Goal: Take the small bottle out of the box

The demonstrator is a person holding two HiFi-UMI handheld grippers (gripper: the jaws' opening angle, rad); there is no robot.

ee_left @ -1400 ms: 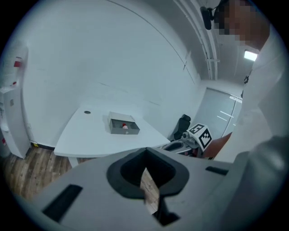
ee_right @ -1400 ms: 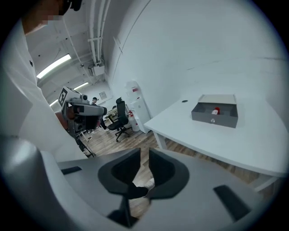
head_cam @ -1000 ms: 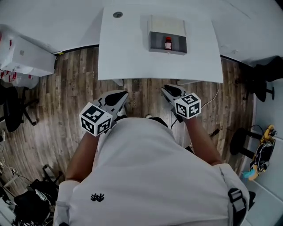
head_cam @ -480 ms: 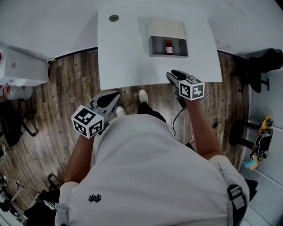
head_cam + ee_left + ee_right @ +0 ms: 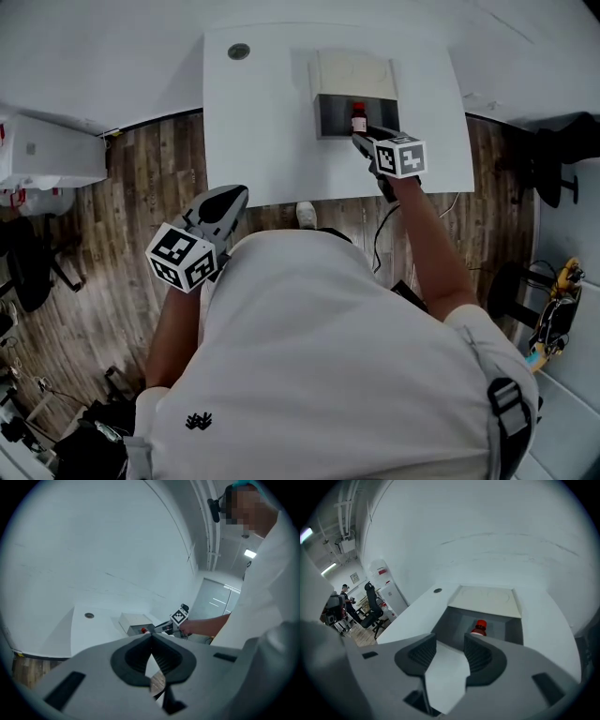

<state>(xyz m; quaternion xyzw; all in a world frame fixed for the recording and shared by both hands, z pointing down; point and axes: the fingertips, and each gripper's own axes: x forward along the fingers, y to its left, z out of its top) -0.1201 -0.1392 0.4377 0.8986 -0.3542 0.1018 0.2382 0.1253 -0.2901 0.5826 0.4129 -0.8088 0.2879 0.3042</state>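
Head view: white rectangular table (image 5: 272, 141) at 12 o'clock, and a grey open-fronted box with a pale flat top (image 5: 354, 80) sits toward its far edge. Small brown bottle with red cap (image 5: 358, 118) stands upright inside the box, near the middle of the opening. Right gripper (image 5: 363, 140) is over the table at 1 o'clock, tips just at the box mouth and right by the bottle; contact can't be told from here. Right gripper view: jaws are apart and opening, with only bare table top between them. The bottle shows just past the right jaw tip, still in the box, not gripped. Left gripper (image 5: 232, 194) hangs at 9 o'clock, off the table's near edge over the brown wood-plank floor (image 5: 112, 234). Left gripper view: its jaws meet at the tips, nothing between them. Small round dark grommet (image 5: 238, 52) sits in the table at 11 o'clock, well apart from the box.
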